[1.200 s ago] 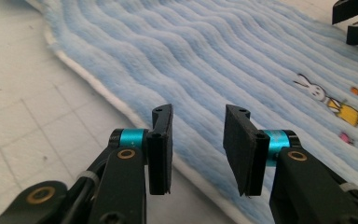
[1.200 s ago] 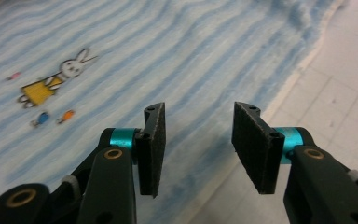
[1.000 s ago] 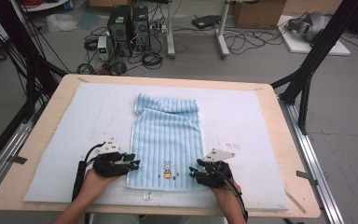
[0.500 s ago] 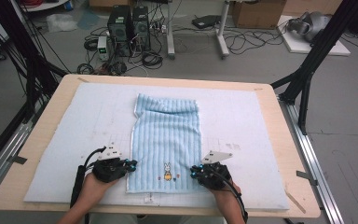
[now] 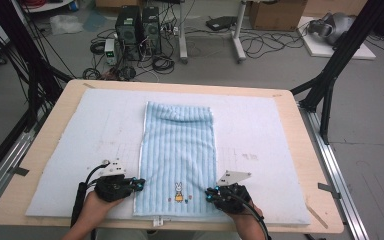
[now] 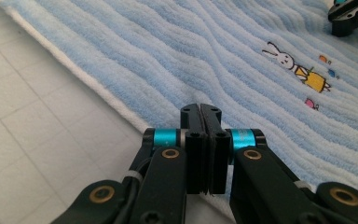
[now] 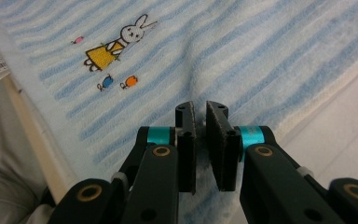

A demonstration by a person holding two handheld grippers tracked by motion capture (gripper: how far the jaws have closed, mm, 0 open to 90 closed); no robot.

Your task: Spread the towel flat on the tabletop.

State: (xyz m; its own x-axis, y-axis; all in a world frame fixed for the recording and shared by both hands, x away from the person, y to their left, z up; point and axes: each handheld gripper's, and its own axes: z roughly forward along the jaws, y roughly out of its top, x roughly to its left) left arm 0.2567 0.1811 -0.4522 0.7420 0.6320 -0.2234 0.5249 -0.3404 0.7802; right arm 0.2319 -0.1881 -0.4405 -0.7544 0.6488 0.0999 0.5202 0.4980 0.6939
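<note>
A light blue striped towel point(image 5: 180, 150) lies flat and lengthwise on the white mat point(image 5: 80, 140). A small rabbit picture point(image 5: 178, 190) is stitched near its near end. My left gripper point(image 5: 139, 184) rests at the towel's left edge. In the left gripper view its jaws point(image 6: 200, 109) have just closed and press together over the white hem of the towel point(image 6: 214, 56). My right gripper point(image 5: 209, 194) sits at the right edge. There its jaws point(image 7: 200, 109) have just closed to a narrow gap, pinching puckered cloth of the towel point(image 7: 242, 51).
The mat covers most of the wooden table point(image 5: 310, 150), whose front edge lies just behind my hands. A white label point(image 5: 156, 220) hangs off the towel's near hem. Black frame legs, computers and cables stand on the floor beyond the table.
Both grippers have settled a little nearer the towel's near end at its two side edges. The towel lies as it did.
</note>
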